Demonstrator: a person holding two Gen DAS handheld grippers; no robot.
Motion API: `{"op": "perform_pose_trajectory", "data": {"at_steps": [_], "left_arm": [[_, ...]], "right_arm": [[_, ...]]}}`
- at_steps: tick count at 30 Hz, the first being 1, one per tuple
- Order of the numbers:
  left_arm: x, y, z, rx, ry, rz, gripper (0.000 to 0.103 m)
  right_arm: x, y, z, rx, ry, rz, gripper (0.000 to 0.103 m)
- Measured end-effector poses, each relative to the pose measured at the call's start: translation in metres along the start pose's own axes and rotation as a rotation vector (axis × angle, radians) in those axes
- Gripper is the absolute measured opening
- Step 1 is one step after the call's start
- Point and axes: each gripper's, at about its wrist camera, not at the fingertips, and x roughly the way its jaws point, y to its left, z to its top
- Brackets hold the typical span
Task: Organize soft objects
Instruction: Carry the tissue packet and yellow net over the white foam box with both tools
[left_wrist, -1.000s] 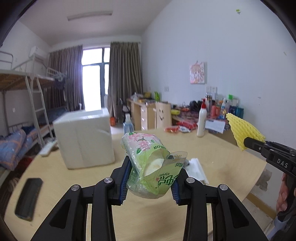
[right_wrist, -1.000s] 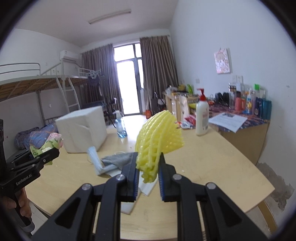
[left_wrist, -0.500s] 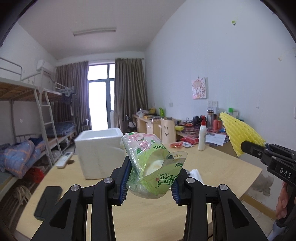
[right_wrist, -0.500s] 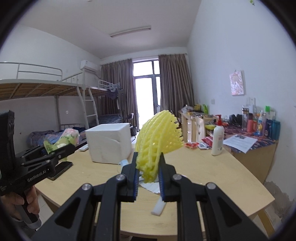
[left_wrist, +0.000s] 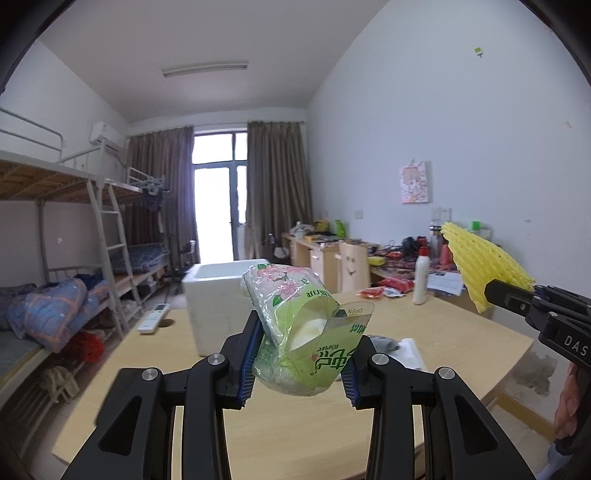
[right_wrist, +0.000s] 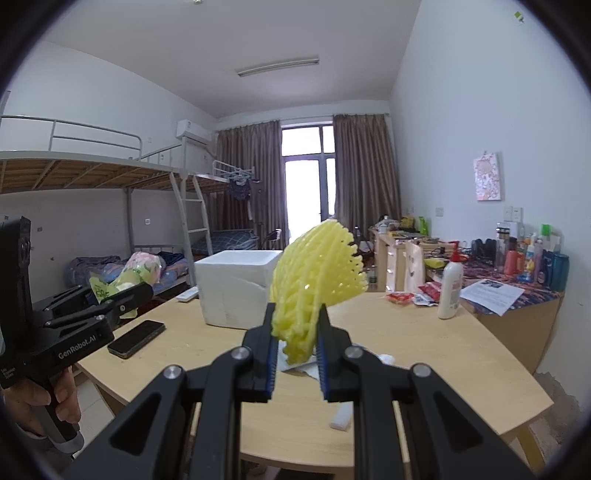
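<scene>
Lifting both hands has taken my loads up off the table (right_wrist: 424, 354): over the last second the view rose and the white foam box (right_wrist: 236, 291) dropped lower. My left claw (left_wrist: 299, 363) stays clamped on the green tissue pack (left_wrist: 299, 332), my right claw (right_wrist: 295, 349) pinches the yellow foam net (right_wrist: 317, 277). I'd guess the box comes next.

Soft even daylight from the overexposed balcony door (left_wrist: 221, 195), sharp focus, strong fisheye bending, black vignetted corners
</scene>
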Motion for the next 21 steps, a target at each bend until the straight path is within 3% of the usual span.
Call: {"op": "perform_pose_trajectory", "data": {"at_steps": [11,21], "left_arm": [[-0.011,0.034,-0.006,-0.015,0.008,0.147,0.04],[-0.008,0.071,-0.011,-0.074,0.03,0.24,0.04]], "right_arm": [[0.038,0.04,0.001,-0.029,0.023,0.172,0.022],[0.065,0.07,0.004,-0.072,0.063,0.257,0.022]]}}
